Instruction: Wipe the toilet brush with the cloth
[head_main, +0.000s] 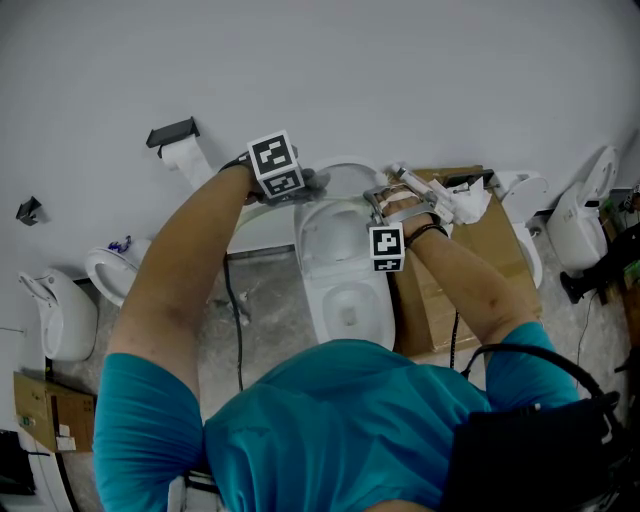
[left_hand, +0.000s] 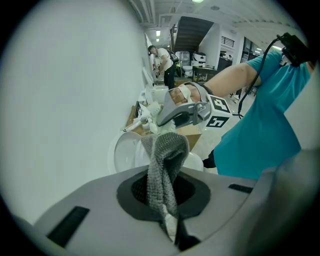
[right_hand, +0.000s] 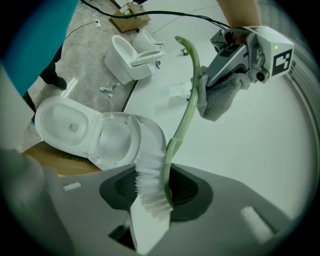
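The toilet brush (right_hand: 186, 107) has a pale green handle and white bristles (right_hand: 149, 187). My right gripper (right_hand: 152, 200) is shut on its bristle end, and the handle rises away from the jaws. My left gripper (right_hand: 210, 87) is shut on a grey knitted cloth (right_hand: 217, 100), which lies folded against the upper handle. The left gripper view shows the cloth (left_hand: 164, 165) hanging from the left gripper (left_hand: 167, 210), with the right gripper (left_hand: 182, 107) and the bristles (left_hand: 150, 111) beyond it. From the head view, both grippers (head_main: 300, 182) (head_main: 385, 205) hover over the back of a white toilet (head_main: 340, 280).
The toilet's lid is up against the white wall. A cardboard box (head_main: 500, 240) lies to its right. More toilets stand at the left (head_main: 60, 310) and right (head_main: 580, 215). A paper holder (head_main: 175, 135) is on the wall. Cables (head_main: 237, 300) trail on the floor.
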